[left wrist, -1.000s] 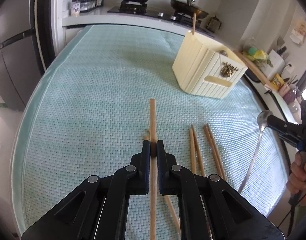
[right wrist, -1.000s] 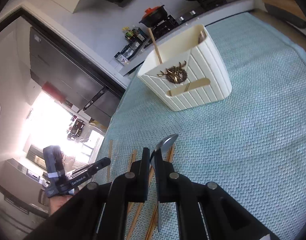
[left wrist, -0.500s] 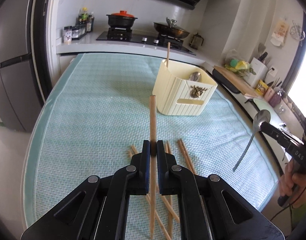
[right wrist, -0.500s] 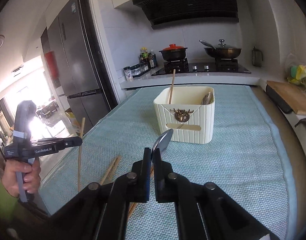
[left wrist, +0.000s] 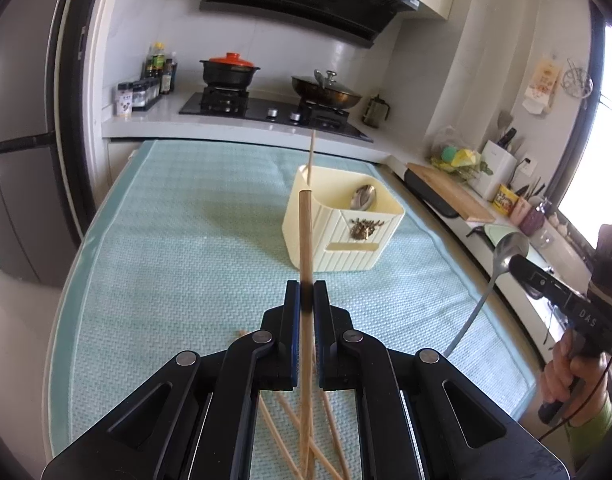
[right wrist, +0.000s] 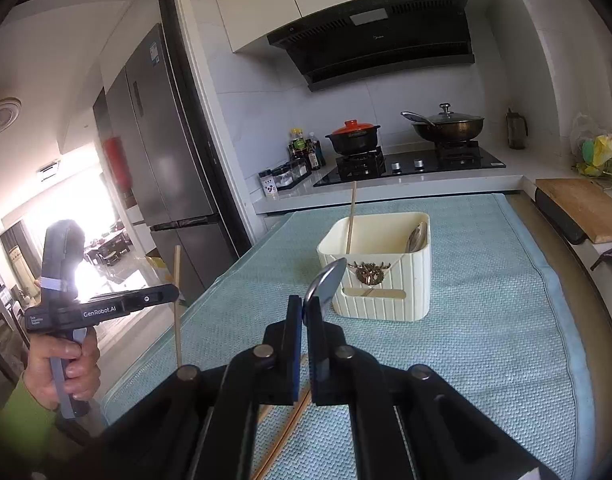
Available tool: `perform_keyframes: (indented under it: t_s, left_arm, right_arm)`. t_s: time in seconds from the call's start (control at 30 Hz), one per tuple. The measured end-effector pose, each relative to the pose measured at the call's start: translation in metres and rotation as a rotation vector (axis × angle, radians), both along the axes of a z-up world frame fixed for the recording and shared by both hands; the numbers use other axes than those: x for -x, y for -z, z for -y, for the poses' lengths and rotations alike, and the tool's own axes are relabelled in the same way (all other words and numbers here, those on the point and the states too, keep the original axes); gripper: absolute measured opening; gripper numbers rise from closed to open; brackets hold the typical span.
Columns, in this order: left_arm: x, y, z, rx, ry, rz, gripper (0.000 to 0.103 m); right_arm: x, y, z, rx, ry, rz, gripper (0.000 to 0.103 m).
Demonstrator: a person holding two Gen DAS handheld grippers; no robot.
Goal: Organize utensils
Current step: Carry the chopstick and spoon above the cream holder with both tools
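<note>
Two utensils are in the air at once, which places the task in its carrying step, with both pieces lifted but not yet dropped in. The left gripper (left wrist: 306,294) is clamped on a wooden chopstick (left wrist: 305,236), held roughly upright above the teal-covered surface (left wrist: 178,248), its upper end pointing toward 12 o'clock. More loose chopsticks (left wrist: 290,420) lie crossed on the cloth beneath that gripper, at 6 o'clock. The cream holder (left wrist: 346,236) stands ahead, just right of 12 o'clock, and already contains one chopstick (left wrist: 311,156) on its left side and a spoon bowl (left wrist: 362,197) on its right. Toward 3 o'clock, the right gripper (right wrist: 305,312) is closed on a metal spoon (right wrist: 328,282), bowl uppermost, its handle hanging down.

The next move probably calls for carrying each piece forward over the holder's open top, lining the chopstick with the left side and the spoon with the right, then lowering before releasing. Whether a divider separates the two sides cannot be told.
</note>
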State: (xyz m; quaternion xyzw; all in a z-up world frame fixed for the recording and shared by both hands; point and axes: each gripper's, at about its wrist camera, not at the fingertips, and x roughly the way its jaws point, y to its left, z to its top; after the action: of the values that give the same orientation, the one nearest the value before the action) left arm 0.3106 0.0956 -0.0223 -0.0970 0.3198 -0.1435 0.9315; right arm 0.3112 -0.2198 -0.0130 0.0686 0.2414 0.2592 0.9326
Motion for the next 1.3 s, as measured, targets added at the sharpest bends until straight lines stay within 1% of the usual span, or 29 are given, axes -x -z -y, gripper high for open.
perform_keyframes:
  t_s: [0.43,0.67,0.93,1.13,1.3]
  left_arm:
    - [-0.021,-0.033,0.011,-0.001,0.016,0.051,0.004]
    - [-0.034,-0.048,0.015,0.013,0.031,0.054,0.004]
    - [-0.028,-0.069,0.013,0.016,0.034,0.062,0.004]
    - [-0.039,-0.096,0.017,0.03,0.031,0.093,0.004]
    - [-0.066,-0.132,0.029,0.02,0.041,0.13,0.004]
  right_arm:
    - [-0.014,-0.014,-0.002,0.015,-0.003,0.014,0.003]
    - [-0.026,-0.021,0.002,0.012,-0.007,-0.002,0.003]
    - [-0.044,-0.046,0.013,-0.031,-0.019,0.0,0.003]
    - [-0.068,-0.072,0.007,-0.034,-0.036,0.035,0.003]
    - [-0.11,-0.091,0.002,-0.061,-0.017,0.045,0.002]
